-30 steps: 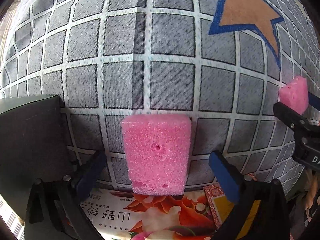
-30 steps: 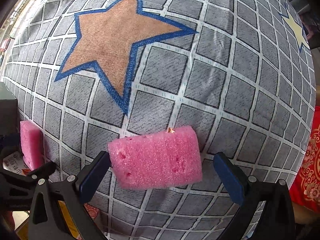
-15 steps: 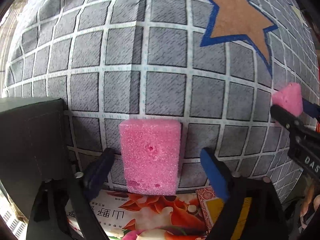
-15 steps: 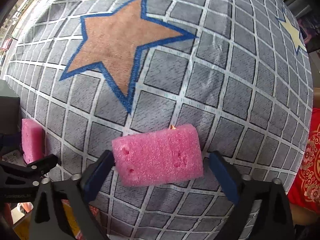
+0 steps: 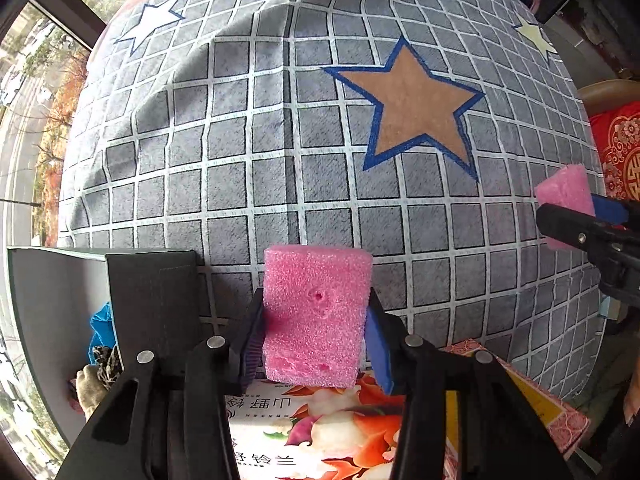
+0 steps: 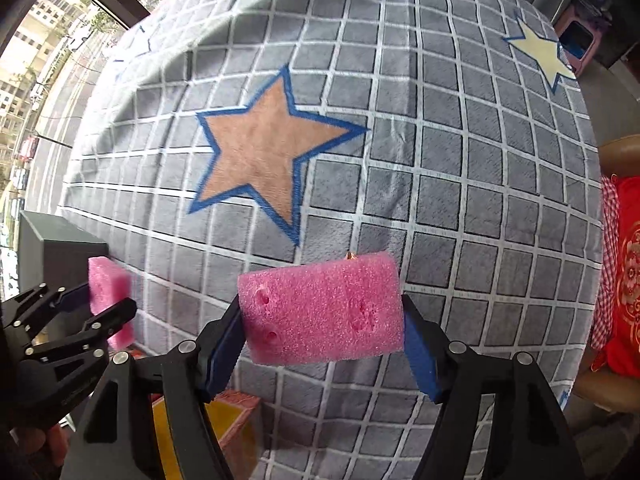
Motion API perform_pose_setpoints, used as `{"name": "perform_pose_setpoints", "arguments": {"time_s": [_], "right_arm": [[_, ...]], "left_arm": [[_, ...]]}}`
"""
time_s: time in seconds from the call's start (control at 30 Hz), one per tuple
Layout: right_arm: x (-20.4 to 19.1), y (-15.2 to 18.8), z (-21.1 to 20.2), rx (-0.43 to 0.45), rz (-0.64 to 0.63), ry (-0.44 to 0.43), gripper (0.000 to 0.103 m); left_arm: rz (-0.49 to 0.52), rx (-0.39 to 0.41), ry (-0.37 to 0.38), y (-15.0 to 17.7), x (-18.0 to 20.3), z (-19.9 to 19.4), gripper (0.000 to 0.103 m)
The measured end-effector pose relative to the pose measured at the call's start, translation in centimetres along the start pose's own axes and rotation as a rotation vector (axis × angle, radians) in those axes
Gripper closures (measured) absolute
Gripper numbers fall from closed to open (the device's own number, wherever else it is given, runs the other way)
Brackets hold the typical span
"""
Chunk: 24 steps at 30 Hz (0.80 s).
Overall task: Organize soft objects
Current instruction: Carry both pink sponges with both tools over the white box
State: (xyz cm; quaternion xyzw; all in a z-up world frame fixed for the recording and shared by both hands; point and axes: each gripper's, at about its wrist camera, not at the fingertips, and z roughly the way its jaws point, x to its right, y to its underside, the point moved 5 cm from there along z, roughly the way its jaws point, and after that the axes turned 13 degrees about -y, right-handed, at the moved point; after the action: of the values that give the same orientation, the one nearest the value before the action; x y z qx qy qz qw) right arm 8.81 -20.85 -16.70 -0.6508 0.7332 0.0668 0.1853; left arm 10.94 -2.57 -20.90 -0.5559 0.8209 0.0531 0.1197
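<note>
Grey checked cloth (image 5: pixel 248 184) with brown star (image 5: pixel 416 116) over tabletop; red cushion (image 6: pixel 628 276) at 3 o'clock; flower-printed box (image 5: pixel 340 432) at 6.

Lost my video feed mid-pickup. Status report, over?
Left gripper shut on one pink foam block, jaws just closed. Right gripper likewise on the other pink foam block. Dark box stands open at left; nothing blocking.

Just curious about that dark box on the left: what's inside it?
Through the dark box's open side, crumpled blue material shows above something leopard-patterned and a pale tan piece. The box wall and the left claw hide whatever lies deeper.
</note>
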Motion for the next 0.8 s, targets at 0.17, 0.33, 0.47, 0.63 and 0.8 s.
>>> {"name": "perform_pose_setpoints", "arguments": {"time_s": [0.17,0.33,0.47,0.63,0.8], "right_arm": [[-1.7,1.6,-2.9,0.023,0.007,-0.030,0.030],[-3.7,2.9,-5.1,0.044,0.002,-0.029,0.030],[-5.0,3.6,-6.2,0.063,0.001,-0.026,0.030],[-7.2,4.5,-7.4,0.087,-0.007,-0.012,0.030],[-9.0,5.7,-8.4,0.106,-0.009,0.002,0.030]], "left_arm": [[0.017,0.063,0.012,0.2,-1.0,-2.4,0.054],[0.034,0.108,0.028,2.2,-2.1,-5.3,0.054],[0.032,0.127,0.049,3.7,-2.8,-7.1,0.054],[0.031,0.152,0.071,5.2,-3.9,-8.7,0.054],[0.037,0.181,0.093,6.6,-4.7,-10.0,0.054]]}}
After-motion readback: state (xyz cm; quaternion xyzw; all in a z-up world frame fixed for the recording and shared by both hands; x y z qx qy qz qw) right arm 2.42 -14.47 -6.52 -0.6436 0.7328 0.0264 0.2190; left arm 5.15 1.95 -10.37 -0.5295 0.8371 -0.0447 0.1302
